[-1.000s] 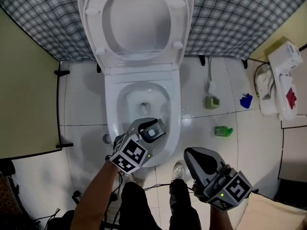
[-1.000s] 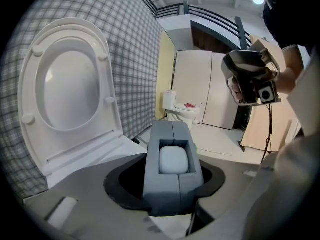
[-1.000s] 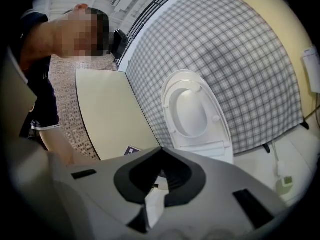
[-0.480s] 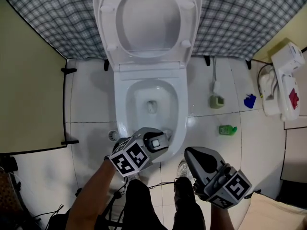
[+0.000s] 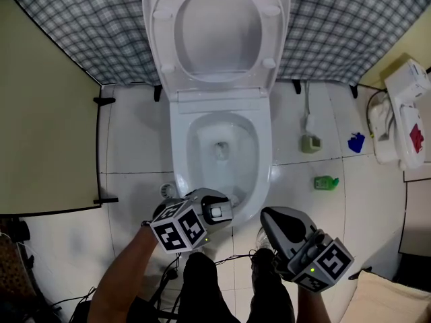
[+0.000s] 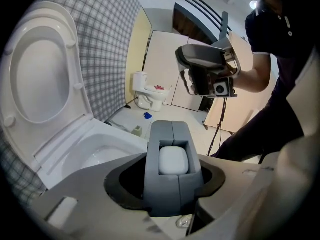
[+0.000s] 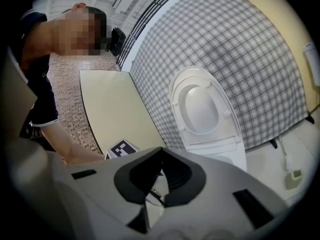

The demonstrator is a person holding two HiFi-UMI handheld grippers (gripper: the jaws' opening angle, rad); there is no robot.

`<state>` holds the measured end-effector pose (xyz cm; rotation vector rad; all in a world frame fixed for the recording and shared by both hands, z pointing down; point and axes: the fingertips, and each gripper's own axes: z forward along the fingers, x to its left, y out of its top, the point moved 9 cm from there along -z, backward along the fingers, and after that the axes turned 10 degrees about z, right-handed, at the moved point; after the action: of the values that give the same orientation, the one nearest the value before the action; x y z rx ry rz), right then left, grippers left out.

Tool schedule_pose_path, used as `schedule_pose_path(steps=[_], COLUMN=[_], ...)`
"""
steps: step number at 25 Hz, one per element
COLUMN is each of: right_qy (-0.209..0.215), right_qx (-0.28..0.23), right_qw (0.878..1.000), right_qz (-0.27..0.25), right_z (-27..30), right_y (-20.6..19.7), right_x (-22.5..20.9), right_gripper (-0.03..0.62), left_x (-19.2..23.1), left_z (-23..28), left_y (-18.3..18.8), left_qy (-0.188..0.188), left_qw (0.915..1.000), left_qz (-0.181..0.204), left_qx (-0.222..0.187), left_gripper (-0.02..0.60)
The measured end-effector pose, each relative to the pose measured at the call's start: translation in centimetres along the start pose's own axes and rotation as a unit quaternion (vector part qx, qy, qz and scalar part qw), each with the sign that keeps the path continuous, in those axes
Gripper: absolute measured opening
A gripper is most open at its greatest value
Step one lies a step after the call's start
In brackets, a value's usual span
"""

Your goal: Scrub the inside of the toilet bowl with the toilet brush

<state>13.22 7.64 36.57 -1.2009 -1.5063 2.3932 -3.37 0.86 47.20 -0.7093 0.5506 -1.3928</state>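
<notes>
**Head view.** Toilet brush (image 5: 308,113) stands in its holder (image 5: 310,142) on the floor, right of the toilet bowl (image 5: 202,180) and well apart from both grippers. Its handle runs toward the wall.

R gripper (image 5: 268,217) is nearer than L gripper (image 5: 219,210). Both pairs of jaws are together, nothing between.

**R gripper view.** Shows brush at frame edge, but own body hides bowl interior.
</notes>
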Motion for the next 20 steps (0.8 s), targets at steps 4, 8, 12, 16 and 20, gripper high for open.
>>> schedule_pose_path(steps=[4,8,12,16,20], right_qy=[0.003,0.004,-0.001,-0.01,-0.018], right_qx=[0.001,0.002,0.006,0.007,0.01], right_qw=[1.0,1.0,1.0,1.0,1.0], right_qz=[0.002,0.004,0.005,0.006,0.007], right_z=[0.2,0.3,0.0,-0.5,-1.2], right_y=[-0.2,-0.3,-0.5,-0.4,-0.3], right_x=[0.3,0.2,-0.3,-1.1,-2.0], right_gripper=[0.001,0.001,0.001,0.001,0.0], left_x=[0.1,0.7,0.3,0.5,1.6], left_z=[-1.3,-2.0,-0.5,1.4,2.6], left_y=[-0.6,-1.3,-1.0,-0.1,0.2], left_qy=[-0.003,0.01,0.026,0.074,0.129], left_qw=[0.9999,0.9997,0.9992,0.9948,0.9871], left_qz=[0.001,-0.018,-0.029,-0.043,-0.052], left_qx=[0.015,0.015,-0.01,-0.056,-0.079], left_gripper=[0.218,0.218,0.218,0.218,0.218])
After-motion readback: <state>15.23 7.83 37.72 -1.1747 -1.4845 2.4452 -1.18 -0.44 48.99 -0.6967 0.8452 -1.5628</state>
